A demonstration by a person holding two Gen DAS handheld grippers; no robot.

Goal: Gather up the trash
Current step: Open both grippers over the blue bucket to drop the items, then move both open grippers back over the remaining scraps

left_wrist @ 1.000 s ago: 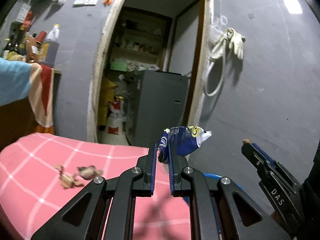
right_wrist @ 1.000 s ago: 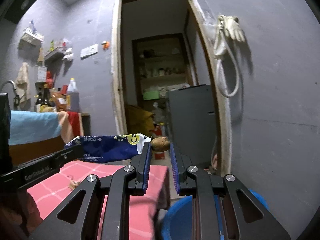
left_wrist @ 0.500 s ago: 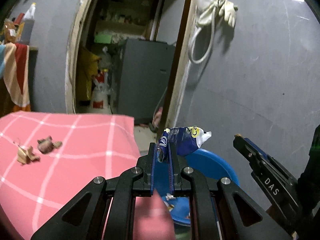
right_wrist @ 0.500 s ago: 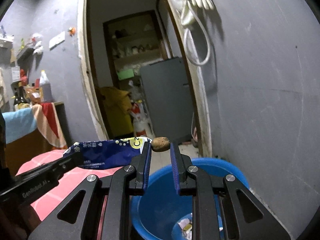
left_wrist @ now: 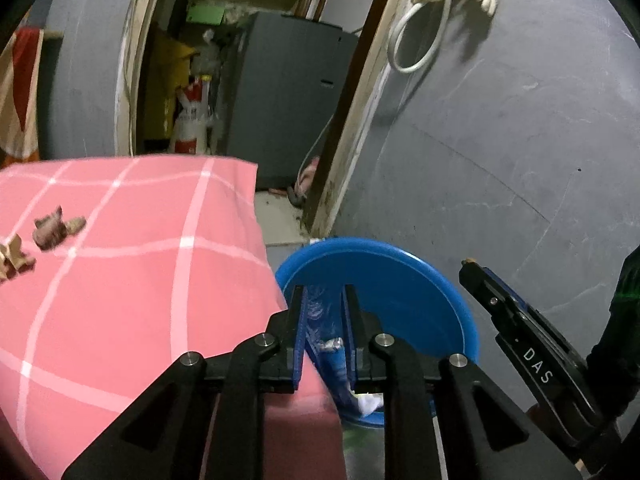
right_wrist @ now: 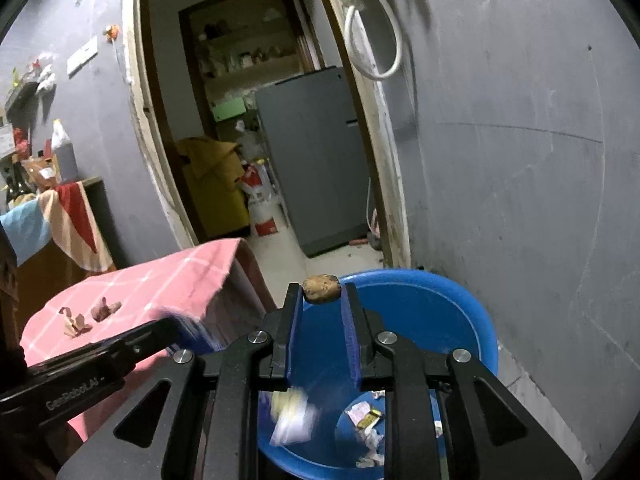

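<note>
We take the blue basin (right_wrist: 460, 300) on the floor as the landmark. Our left hand-held gripper (left_wrist: 323, 320) sits above the basin's near rim with its jaws apart; a blurred blue wrapper (left_wrist: 320, 320) shows in the gap between them, and we cannot tell whether it touches either finger. Our right hand-held gripper (right_wrist: 321, 298) is above the same basin, clamped on a brown lump (right_wrist: 321, 288) at its fingertips. Inside the basin lie paper scraps (right_wrist: 366, 416) and a blurred light-coloured piece (right_wrist: 290, 416). To the left of the basin stands the worktop under a pink checked cloth (left_wrist: 120, 280). Two brown scraps (left_wrist: 52, 230) rest on that cloth, well apart from the basin.
</note>
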